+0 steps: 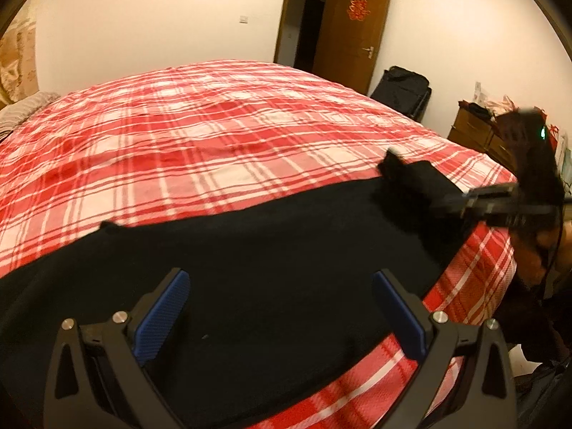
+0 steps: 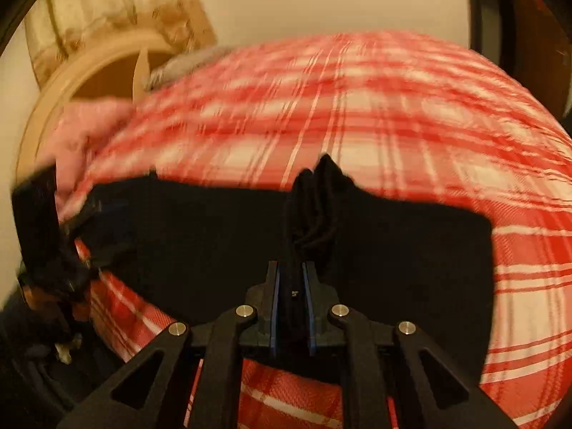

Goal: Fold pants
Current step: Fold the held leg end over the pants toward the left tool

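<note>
Black pants [image 1: 271,250] lay spread across the near edge of the red plaid bed [image 1: 214,132] in front of you. Your right tongs [image 2: 294,286] were clenched on a bunched fold of the pants, lifting it off the cloth. Your left tongs [image 1: 282,307] hung released above the fabric, blue pads [image 1: 162,316] wide apart, gripping nothing.

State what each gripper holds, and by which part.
The right gripper pinches a bunched fold of the black pants at their edge; the left gripper is open and holds nothing.
</note>
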Available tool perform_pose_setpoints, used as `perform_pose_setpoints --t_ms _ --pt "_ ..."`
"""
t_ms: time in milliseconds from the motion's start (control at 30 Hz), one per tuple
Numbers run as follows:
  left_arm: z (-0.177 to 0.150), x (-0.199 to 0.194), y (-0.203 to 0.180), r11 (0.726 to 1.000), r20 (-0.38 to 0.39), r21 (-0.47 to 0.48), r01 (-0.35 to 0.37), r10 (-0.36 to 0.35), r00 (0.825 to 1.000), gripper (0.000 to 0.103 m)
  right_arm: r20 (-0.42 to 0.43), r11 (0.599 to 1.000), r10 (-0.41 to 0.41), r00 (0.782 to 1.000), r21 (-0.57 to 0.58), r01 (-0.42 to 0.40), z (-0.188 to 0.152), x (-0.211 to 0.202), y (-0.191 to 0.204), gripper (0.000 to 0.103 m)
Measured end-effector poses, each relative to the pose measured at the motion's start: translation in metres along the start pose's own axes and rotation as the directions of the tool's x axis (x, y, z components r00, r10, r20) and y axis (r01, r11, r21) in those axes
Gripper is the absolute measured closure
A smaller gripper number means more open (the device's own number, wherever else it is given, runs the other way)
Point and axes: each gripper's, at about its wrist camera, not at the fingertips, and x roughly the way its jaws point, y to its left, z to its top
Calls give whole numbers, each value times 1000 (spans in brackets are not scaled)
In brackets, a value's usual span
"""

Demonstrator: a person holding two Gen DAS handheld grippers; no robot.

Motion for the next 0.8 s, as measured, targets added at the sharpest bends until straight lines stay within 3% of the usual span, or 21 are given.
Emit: perform_pose_setpoints --t_ms 133,300,533,800 --pt "7 8 -15 999 -15 26 32 -32 999 0 -57 1000 29 998 -6 -29 -10 7 -1 87" --pt "13 16 -29 998 -28 44 55 -53 998 0 16 985 147 989 84 -148 -18 -24 -25 85" --pt "14 23 -45 995 -48 59 78 -75 996 0 36 996 40 999 78 -42 -35 -44 -33 79" --pt "20 24 -55 993 -52 86 82 -78 996 0 9 999 23 1000 -49 -23 -31 -22 5 77"
